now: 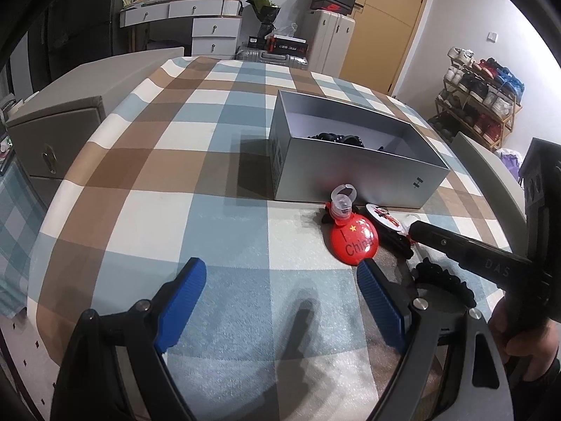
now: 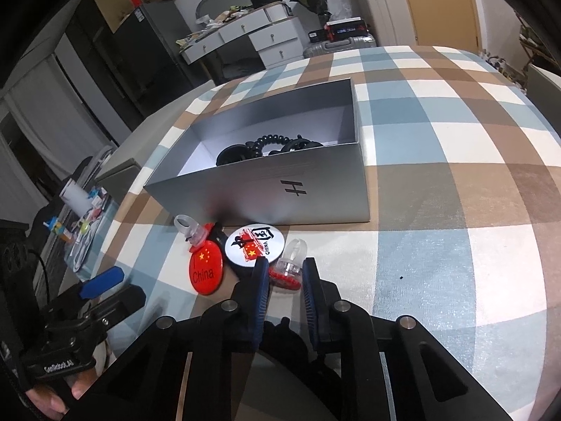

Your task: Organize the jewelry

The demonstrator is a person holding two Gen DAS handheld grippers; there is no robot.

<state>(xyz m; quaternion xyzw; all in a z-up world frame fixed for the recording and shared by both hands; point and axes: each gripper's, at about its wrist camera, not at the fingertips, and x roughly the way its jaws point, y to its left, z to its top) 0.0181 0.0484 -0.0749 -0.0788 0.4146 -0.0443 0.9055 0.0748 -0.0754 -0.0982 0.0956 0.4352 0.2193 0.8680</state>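
Observation:
A grey open box [image 2: 266,189] holding black hair ties [image 2: 266,145] stands on the checked cloth; it also shows in the left wrist view [image 1: 350,172]. In front of it lie a red "China" badge [image 2: 207,272] [image 1: 354,242], a white "China" badge [image 2: 250,245] [image 1: 384,215] and a clear plastic ring [image 2: 191,228] [image 1: 343,200]. My right gripper [image 2: 285,273] has its blue fingers [image 2: 261,277] closed around a clear ring with red beads [image 2: 287,270] on the cloth. My left gripper [image 1: 280,280] is open and empty, left of the red badge. A black scrunchie [image 1: 445,280] lies behind its right finger.
The checked cloth [image 1: 175,161] covers a raised surface. A grey cabinet [image 1: 52,140] stands left, a shoe rack [image 1: 480,101] right, a white dresser [image 1: 196,17] and suitcases [image 1: 273,58] behind. A cluttered low table [image 2: 84,224] is at the left.

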